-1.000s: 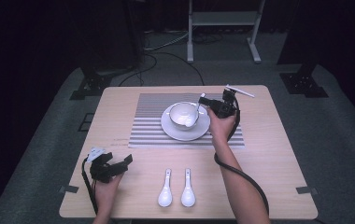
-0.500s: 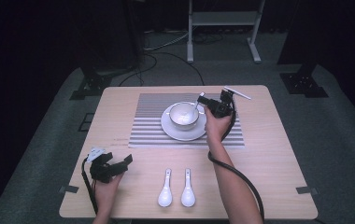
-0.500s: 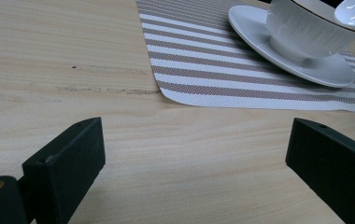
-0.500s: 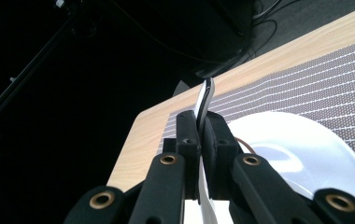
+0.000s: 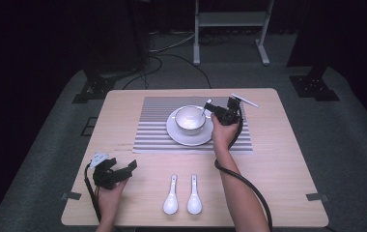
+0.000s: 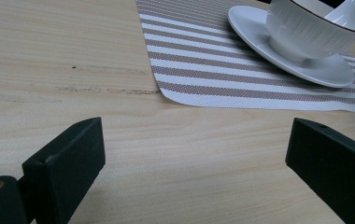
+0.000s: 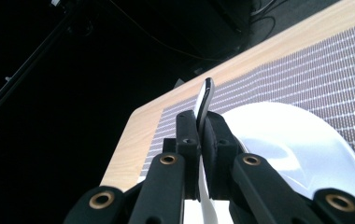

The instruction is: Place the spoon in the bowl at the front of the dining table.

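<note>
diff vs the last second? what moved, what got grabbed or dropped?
Little changed. The right gripper, shut on the white ceramic spoon, eased slightly lower over the white ribbed bowl, keeping the spoon's end in it. Nothing taken or released. The left gripper rests open on the wooden table; the white saucer, striped placemat and two white spoons stayed put.

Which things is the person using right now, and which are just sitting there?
In use:
- right hand-held gripper, shut on a white spoon
- bowl the spoon dips into
- saucer under the bowl

Just lying about:
- two spare spoons at the near edge
- striped placemat
- left hand-held gripper, open, resting
</note>
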A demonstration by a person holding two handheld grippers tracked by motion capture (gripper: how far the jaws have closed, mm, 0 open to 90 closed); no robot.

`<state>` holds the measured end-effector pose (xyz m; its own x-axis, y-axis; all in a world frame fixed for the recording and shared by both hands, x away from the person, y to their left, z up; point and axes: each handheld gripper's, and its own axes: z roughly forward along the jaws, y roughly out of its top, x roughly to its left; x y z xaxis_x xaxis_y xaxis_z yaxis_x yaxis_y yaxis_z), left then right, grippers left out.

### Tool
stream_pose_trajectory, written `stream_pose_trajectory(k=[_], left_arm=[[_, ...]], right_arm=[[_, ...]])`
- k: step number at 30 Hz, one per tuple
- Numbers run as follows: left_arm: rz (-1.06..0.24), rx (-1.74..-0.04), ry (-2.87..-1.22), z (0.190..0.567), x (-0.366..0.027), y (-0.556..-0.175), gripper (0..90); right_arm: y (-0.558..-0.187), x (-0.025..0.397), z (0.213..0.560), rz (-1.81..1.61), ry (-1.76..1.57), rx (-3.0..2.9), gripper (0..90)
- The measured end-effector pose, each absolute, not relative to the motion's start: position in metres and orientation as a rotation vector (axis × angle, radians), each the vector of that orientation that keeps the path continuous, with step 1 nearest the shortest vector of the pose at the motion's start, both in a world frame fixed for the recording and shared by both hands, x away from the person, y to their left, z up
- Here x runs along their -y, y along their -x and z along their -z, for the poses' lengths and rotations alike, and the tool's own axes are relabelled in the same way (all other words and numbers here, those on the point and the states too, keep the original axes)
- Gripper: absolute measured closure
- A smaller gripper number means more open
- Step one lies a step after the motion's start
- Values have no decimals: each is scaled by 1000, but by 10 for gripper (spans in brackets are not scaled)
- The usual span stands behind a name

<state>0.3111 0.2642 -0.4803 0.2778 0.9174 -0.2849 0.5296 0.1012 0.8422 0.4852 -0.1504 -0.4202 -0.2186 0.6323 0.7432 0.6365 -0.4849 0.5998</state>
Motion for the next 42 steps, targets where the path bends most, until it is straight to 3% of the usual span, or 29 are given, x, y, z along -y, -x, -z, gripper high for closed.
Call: stream_pose_trajectory(k=[26,42], left_arm=[[-495,-1381,-1562,480,-264,-311,35],[-499,-1382,-1567,480,-264,-311,35]], right_arm=[[-486,164,449,1774,1942,1580,842],[-478,172,451,1771,1924,1629,767]])
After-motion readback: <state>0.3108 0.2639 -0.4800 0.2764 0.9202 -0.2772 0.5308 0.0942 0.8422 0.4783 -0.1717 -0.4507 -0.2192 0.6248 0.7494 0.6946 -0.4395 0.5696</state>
